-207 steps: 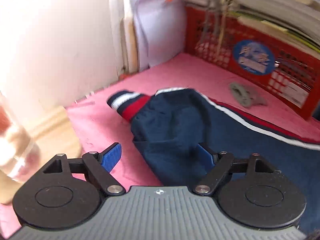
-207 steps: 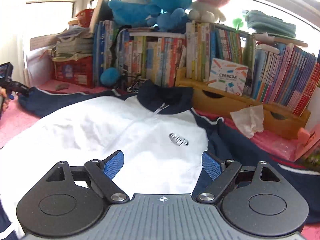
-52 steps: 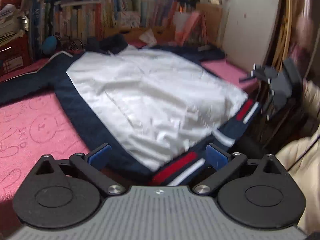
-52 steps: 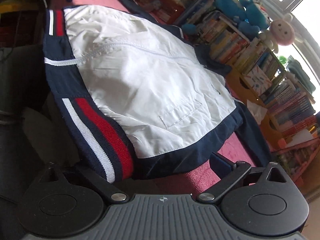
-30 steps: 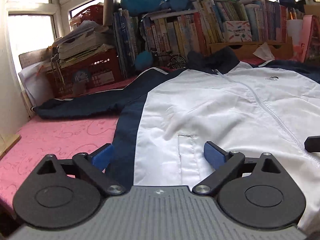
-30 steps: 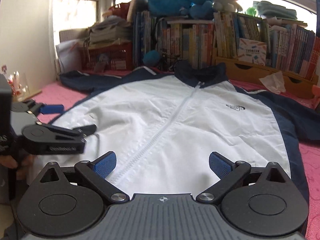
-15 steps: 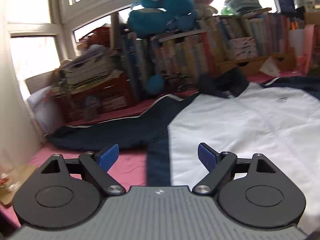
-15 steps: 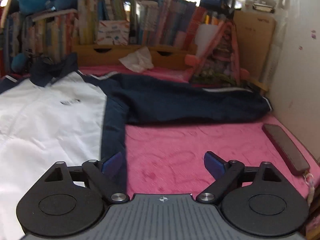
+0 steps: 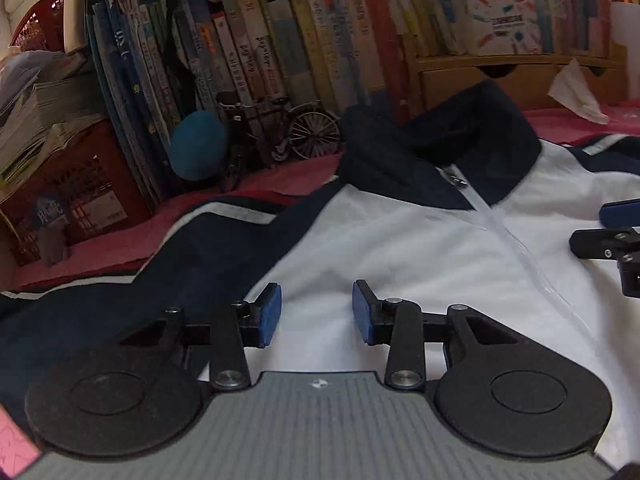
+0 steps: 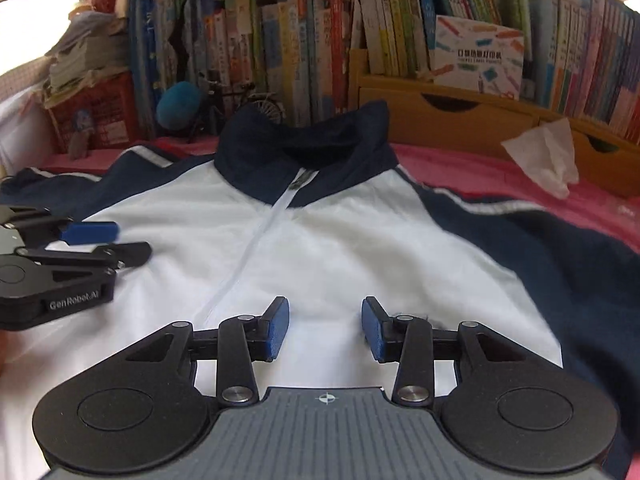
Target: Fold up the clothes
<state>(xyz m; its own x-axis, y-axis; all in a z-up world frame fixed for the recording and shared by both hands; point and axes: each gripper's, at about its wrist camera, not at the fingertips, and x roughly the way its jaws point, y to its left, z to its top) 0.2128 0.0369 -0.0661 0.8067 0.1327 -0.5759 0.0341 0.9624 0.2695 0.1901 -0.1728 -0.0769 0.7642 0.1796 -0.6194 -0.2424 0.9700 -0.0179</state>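
A white jacket (image 9: pixel 400 248) (image 10: pixel 360 240) with navy sleeves lies flat and zipped on the pink mat (image 10: pixel 480 172). Its navy collar (image 9: pixel 440 152) (image 10: pixel 304 140) lies at the far end. My left gripper (image 9: pixel 316 312) hovers over the left chest, its jaws closing. Only flat white cloth shows in the gap, and the pads (image 9: pixel 270 312) touch nothing. My right gripper (image 10: pixel 325 326) is over the right chest beside the zipper (image 10: pixel 256 240), its jaws also closing with a gap between them. Each gripper shows in the other's view: left gripper (image 10: pixel 92 240), right gripper (image 9: pixel 616 224).
A row of books (image 10: pixel 280 40) stands behind the jacket. With it are a wooden drawer box (image 10: pixel 460 120), a crumpled tissue (image 10: pixel 548 156), a model bicycle (image 9: pixel 276 132), a blue plush ball (image 9: pixel 198 144) and a red crate (image 9: pixel 76 184) under stacked papers.
Both views swung from the sleeves to face the collar. Both grippers now sit side by side over the chest, jaws much narrower than before.
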